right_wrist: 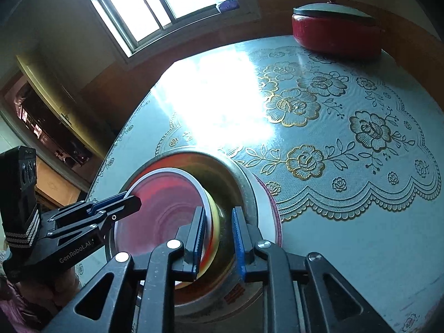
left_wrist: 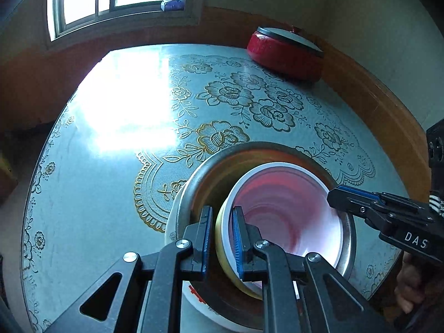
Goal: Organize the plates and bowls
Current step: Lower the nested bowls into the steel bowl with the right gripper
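I see a small bowl (left_wrist: 280,211) with a pink inside, a white rim and a yellow outer wall sitting tilted inside a larger metal bowl (left_wrist: 222,172). The metal bowl rests in a white dish (left_wrist: 173,222) with red markings, and that stack stands on the surface (left_wrist: 111,166), near its front edge.

The left gripper (left_wrist: 222,238) straddles the near wall of the small bowl. One pad is outside on the yellow wall, the other inside on the pink face. The jaws are nearly together, and I read them as gripping the small bowl's rim.

The right gripper (right_wrist: 217,238) takes the opposite side of the same bowl. Its left finger lies against the pink inside of the small bowl. Its right finger sits in the gap between the yellow wall and the metal bowl. A narrow gap shows at that pad, so I cannot tell whether these jaws press on the wall.

In each wrist view the other gripper reaches in from the side to the small bowl's rim.

The surface carries a pale blue cover with gold flower patterns and strong window glare. A red lidded pot (left_wrist: 285,52) stands at the far edge, well apart from the stack. A window (right_wrist: 161,2) is set in the wall behind.
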`<state>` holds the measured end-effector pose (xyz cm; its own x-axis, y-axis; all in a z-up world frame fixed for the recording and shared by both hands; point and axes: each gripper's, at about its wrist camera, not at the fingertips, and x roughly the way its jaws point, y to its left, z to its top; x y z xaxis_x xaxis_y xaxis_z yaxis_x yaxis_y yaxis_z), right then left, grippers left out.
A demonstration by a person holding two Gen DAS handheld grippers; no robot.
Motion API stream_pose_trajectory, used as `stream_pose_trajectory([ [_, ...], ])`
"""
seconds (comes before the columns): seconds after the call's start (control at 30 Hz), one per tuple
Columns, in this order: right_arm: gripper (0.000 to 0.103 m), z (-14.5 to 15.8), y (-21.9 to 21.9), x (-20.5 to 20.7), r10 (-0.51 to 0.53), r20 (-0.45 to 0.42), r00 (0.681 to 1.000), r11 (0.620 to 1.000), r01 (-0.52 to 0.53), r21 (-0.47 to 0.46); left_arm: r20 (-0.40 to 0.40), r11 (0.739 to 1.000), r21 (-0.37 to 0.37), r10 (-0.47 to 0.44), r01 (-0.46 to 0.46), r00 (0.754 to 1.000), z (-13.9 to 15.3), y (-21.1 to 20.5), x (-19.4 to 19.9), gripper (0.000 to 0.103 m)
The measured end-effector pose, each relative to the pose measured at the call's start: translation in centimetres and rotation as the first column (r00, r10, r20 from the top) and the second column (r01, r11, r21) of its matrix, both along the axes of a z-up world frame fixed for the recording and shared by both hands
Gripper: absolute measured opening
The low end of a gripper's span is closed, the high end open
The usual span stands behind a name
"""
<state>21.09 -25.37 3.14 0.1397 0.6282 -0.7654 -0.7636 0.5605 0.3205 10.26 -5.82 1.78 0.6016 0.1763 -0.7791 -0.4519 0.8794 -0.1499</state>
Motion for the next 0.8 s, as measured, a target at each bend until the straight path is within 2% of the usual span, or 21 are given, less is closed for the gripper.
stream_pose_trajectory([
  [0.1,0.019,0.4,-0.7,0.4,-0.027,0.014,1.000,0.999,0.027,0.020,0.026,0.999,0.038,0.014,-0.015,1.000,0.6,-0.4,-0.5,0.015],
  [0.3,0.019,0.4,-2.3,1.8,-0.086,-0.009,0.996,0.995,0.086,0.042,0.082,0.997,0.010,0.075,-0.076,0.994,1.7,0.7,-2.0,0.020],
  [0.43,0.019,-0.4,-2.9,2.5,-0.110,-0.035,0.993,0.994,0.111,0.021,0.079,0.991,0.001,0.135,-0.135,0.988,1.5,1.9,-3.3,0.020],
  [0.5,0.019,-0.8,-3.2,2.7,-0.107,-0.061,0.992,0.994,0.109,0.025,0.070,0.989,-0.019,0.150,-0.149,0.986,1.0,2.5,-3.9,0.020],
  [0.6,0.019,-1.0,-3.4,2.8,-0.091,-0.091,0.992,0.995,0.095,0.043,0.090,0.984,-0.097,0.157,-0.148,0.984,0.3,3.0,-4.7,0.020],
  [0.67,0.019,-1.2,-3.4,2.8,-0.071,-0.121,0.990,0.995,0.079,0.059,0.105,0.979,-0.146,0.161,-0.145,0.981,-0.1,3.2,-5.2,0.026],
  [0.8,0.020,-1.8,-3.3,2.3,-0.048,-0.124,0.991,0.996,0.056,0.063,0.096,0.984,-0.120,0.142,-0.130,0.985,-0.4,2.3,-5.2,0.027],
])
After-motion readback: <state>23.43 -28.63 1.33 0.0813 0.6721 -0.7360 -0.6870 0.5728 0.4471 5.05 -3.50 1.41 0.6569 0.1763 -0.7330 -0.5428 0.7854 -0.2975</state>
